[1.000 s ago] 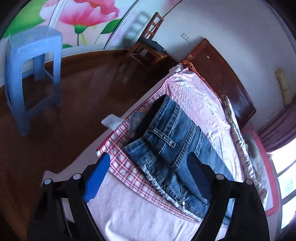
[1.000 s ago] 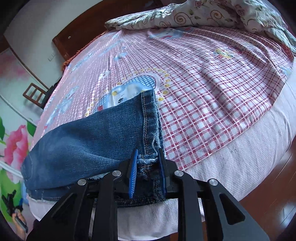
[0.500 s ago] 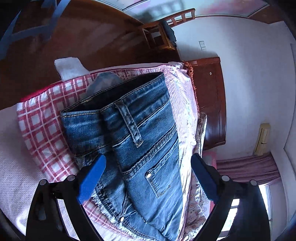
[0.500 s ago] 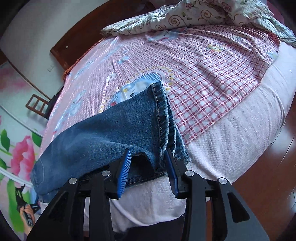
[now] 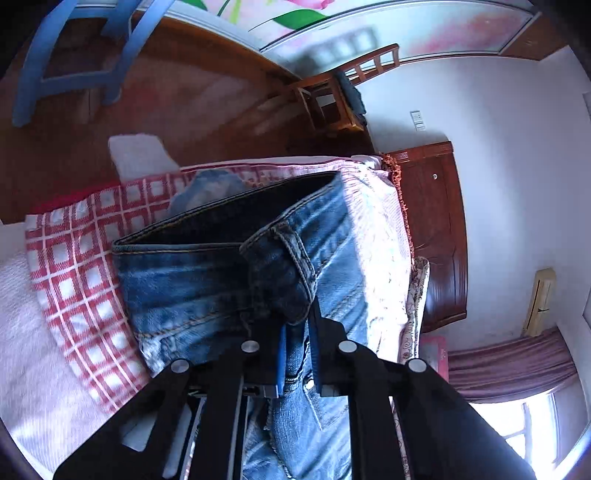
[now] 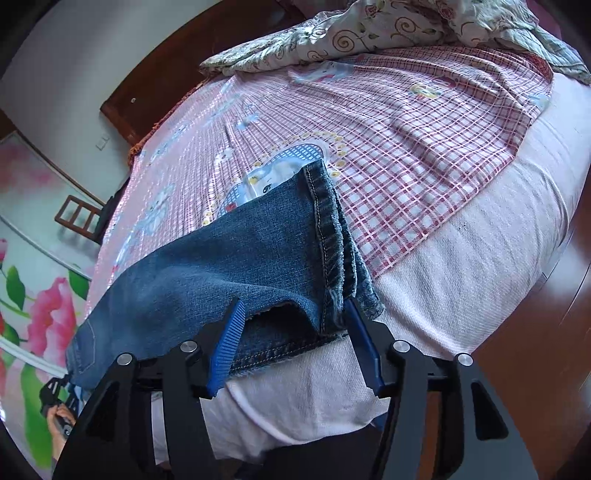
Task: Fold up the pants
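Blue jeans [image 5: 207, 280] lie folded lengthwise on the bed's red checked sheet [image 5: 74, 266]. In the left wrist view the waistband faces me, and my left gripper [image 5: 297, 332] is shut on a bunched fold of denim just below the belt loop. In the right wrist view the leg hems [image 6: 325, 236] lie near the bed's edge. My right gripper [image 6: 293, 310] has its jaws opening, and the hem corner sits loosely between the blue pads [image 6: 229, 332] without being pressed.
A floral quilt [image 6: 369, 29] is heaped at the far side of the bed by the dark wooden headboard [image 5: 436, 229]. A blue plastic stool [image 5: 74, 55] and a wooden chair [image 5: 332, 99] stand on the brown floor. The person's hand [image 6: 59, 417] shows at lower left.
My left gripper came down onto the waistband, rolled, and closed from wide open onto the denim. My right gripper's jaws spread apart and let go of the hem.
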The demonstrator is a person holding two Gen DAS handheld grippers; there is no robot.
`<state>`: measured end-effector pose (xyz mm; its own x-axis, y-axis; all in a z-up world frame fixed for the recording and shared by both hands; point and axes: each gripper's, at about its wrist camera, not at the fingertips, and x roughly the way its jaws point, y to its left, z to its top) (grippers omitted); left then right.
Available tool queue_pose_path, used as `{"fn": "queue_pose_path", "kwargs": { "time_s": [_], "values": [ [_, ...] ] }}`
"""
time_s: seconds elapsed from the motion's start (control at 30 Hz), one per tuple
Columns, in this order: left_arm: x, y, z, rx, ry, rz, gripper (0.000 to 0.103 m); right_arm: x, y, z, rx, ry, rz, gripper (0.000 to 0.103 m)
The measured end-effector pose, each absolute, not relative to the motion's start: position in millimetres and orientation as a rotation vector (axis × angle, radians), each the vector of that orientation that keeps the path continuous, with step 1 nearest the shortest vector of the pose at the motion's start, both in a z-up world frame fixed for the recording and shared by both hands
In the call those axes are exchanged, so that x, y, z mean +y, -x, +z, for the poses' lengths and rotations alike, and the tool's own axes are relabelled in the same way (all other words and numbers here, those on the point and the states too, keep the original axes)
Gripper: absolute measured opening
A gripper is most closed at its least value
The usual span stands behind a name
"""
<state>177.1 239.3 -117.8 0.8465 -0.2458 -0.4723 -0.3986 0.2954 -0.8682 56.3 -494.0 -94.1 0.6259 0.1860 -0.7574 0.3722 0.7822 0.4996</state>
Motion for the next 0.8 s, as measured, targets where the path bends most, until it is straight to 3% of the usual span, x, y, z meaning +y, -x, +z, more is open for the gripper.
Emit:
{"fn": "queue_pose_path", "kwargs": {
  "time_s": [0.1, 0.17, 0.4, 0.6, 0.8],
  "values": [
    [236, -167, -91, 0.525, 1.297, 0.028, 0.007, -497, -53, -94, 0.904, -0.713, -0.123, 0.057],
    [238, -155, -80, 0.504, 1.268, 0.006, 0.007, -499, -49, -94, 0.895, -0.723, -0.131, 0.064],
    [253, -139, -134, 0.750, 1.050, 0.151, 0.008, -500, -43, -99, 0.894, -0.765, -0.109, 0.064],
    [243, -152, -106, 0.724, 0.881, 0.195, 0.008, -495, -37, -94, 0.882, -0.795, -0.090, 0.064],
    [247, -153, -94, 0.719, 0.801, 0.191, 0.011, -511, -10, -112, 0.788, -1.120, -0.050, 0.064]
  ]
}}
